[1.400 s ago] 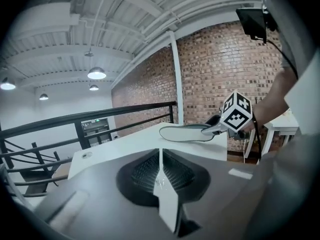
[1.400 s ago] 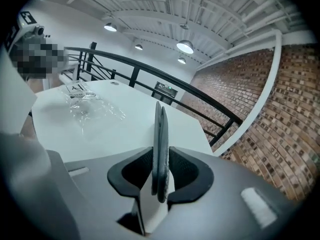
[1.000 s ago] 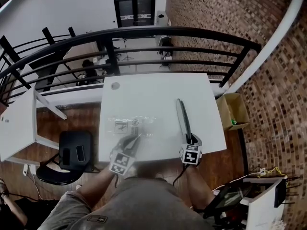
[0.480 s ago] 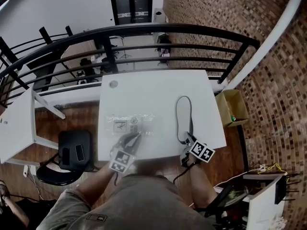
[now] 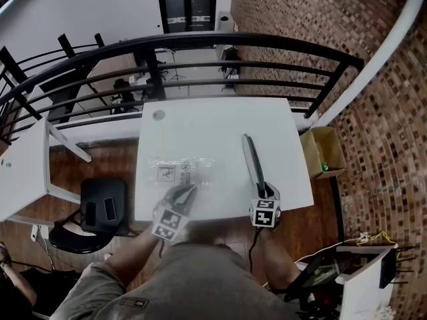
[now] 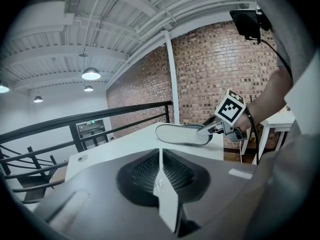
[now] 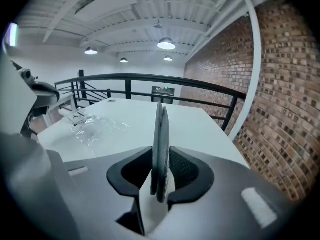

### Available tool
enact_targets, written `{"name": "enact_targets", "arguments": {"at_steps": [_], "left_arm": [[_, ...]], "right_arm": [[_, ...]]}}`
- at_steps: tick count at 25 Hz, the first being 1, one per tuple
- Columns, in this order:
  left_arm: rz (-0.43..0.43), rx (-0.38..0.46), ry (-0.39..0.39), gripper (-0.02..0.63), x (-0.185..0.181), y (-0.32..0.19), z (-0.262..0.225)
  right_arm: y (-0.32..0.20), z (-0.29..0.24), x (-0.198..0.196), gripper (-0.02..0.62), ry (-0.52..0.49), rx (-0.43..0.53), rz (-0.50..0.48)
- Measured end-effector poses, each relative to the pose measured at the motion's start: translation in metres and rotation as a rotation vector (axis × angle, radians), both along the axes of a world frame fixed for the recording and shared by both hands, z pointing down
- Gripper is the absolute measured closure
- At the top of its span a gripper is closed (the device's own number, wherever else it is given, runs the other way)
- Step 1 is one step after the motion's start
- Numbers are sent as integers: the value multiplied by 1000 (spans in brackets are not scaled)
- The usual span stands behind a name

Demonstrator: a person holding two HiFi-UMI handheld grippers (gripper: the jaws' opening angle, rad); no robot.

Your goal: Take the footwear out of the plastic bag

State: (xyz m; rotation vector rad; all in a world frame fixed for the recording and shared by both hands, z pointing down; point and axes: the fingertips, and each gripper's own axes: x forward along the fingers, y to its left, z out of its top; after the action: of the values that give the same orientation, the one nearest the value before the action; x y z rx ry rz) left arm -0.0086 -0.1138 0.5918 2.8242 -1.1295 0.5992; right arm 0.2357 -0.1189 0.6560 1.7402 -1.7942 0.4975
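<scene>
The footwear [image 5: 252, 162] was out of the plastic bag [image 5: 180, 171] and stood on its long edge on the right half of the white table [image 5: 200, 122], its toe pointing away from me toward the black railing [image 5: 200, 45]. My right gripper [image 5: 265, 193] was clamped on its near end. In the right gripper view it rose between the two jaws as a thin dark blade with both pads against its sides. From my head camera it was only a narrow grey sliver. The left gripper view showed what neither of those did: its pale flat sole from the side, resting along the table, with the marker cube behind it.

The bag lay flat and crumpled on the left half of the table, well apart from the footwear, a printed label showing through the film. My left gripper [image 5: 189, 192] had its jaws closed together, the tips at the bag's near edge. I could not tell whether a fold of film was caught between them.

Both my forearms reached in from the near edge of the table, the left angled inward and the right nearly straight ahead, both grippers tilted downward.
</scene>
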Motion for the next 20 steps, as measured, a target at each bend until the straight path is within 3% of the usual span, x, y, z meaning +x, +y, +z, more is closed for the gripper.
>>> {"name": "enact_targets", "arguments": {"at_steps": [5,13,20], "left_arm": [[0,0,-6,586,-1,1,1],[-2,-7,-7,586,-3,-2,2],[0,-15,-5,586,-9,-2,5]], "right_arm": [[0,6,-16,453,65,-41,-83],[2,20,-40,440,263,-105,-198],[10,40,-66,374,247,-185,-260]]}}
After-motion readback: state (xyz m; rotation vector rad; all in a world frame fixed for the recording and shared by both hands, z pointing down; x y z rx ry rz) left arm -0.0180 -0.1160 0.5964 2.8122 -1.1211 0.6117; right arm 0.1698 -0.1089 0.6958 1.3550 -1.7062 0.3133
